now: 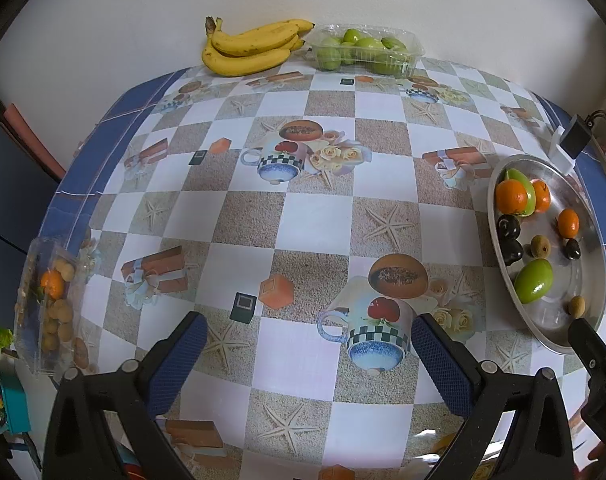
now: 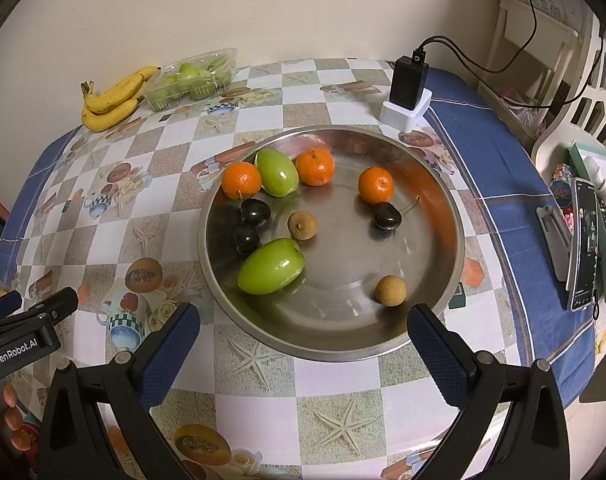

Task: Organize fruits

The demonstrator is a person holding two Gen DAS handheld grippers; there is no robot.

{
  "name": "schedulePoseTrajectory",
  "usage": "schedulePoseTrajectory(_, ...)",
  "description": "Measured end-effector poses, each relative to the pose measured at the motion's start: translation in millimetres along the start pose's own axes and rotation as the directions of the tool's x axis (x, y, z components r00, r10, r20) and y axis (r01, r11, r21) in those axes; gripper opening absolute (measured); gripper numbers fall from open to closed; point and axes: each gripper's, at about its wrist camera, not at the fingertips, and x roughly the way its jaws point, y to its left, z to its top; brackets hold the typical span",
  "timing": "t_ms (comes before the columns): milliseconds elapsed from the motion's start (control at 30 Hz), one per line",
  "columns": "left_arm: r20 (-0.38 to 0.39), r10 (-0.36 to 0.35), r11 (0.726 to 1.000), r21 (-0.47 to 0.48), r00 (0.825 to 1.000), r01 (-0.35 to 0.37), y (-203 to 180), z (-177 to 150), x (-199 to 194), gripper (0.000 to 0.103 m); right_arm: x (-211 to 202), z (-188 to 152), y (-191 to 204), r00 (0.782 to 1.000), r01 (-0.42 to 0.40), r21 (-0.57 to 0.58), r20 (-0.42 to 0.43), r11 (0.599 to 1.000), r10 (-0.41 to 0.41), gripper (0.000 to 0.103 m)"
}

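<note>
Right tongs (image 2: 303, 334) spread apart, empty, at near rim of steel tray (image 2: 443, 184). Longan (image 2: 390, 290) lay just ahead, slightly right; green jujube (image 2: 271, 266) ahead-left, long axis crosswise. Left tongs (image 1: 309, 344) likewise apart, tray well right; right nearer.

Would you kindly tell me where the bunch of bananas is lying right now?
The bunch of bananas lies at the table's far edge against the wall, just left of the clear box of green fruits.
</note>
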Motion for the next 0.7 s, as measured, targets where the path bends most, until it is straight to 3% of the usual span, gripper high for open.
schedulePoseTrajectory(700, -0.019, 0.000, 1.000, -0.021, 1.000, 0.000, 2.5, -0.2, 4.2, 0.103, 0.0, -0.6, 0.8, 1.000, -0.001, 0.000, -0.001, 1.000, 0.001, 0.103)
